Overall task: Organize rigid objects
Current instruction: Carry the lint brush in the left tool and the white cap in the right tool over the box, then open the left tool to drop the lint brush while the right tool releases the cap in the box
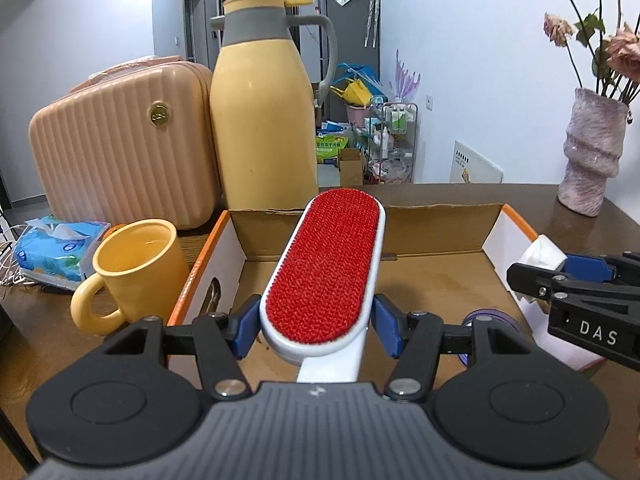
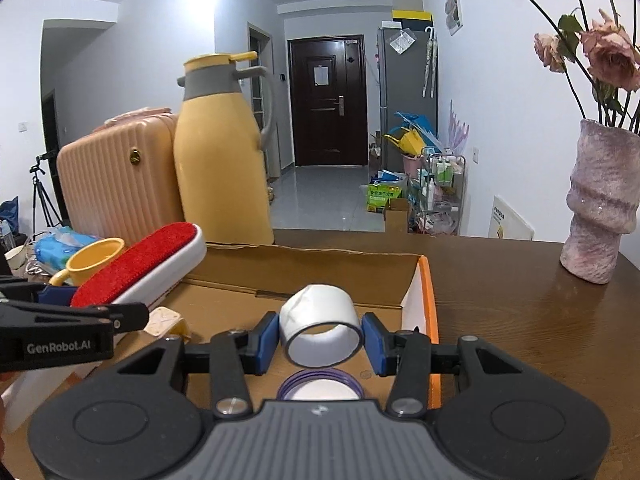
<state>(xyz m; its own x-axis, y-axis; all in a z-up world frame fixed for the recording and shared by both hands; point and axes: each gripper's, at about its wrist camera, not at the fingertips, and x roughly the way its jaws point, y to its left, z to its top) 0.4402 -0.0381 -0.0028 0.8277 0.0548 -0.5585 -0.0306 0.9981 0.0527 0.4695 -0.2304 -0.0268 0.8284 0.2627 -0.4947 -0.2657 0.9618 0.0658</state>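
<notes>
My left gripper is shut on a lint brush with a red pad and a white body. It holds the brush above the open cardboard box, with the pad facing up. My right gripper is shut on a white tape roll and hangs over the right part of the same box. Under the roll, a round purple-rimmed lid lies on the box floor. In the right wrist view the brush shows at the left, above a small beige object.
Behind the box stand a yellow thermos jug and a peach ribbed case. Left of the box are a yellow mug and a blue tissue pack. A pink vase with dried roses stands on the brown table at the right.
</notes>
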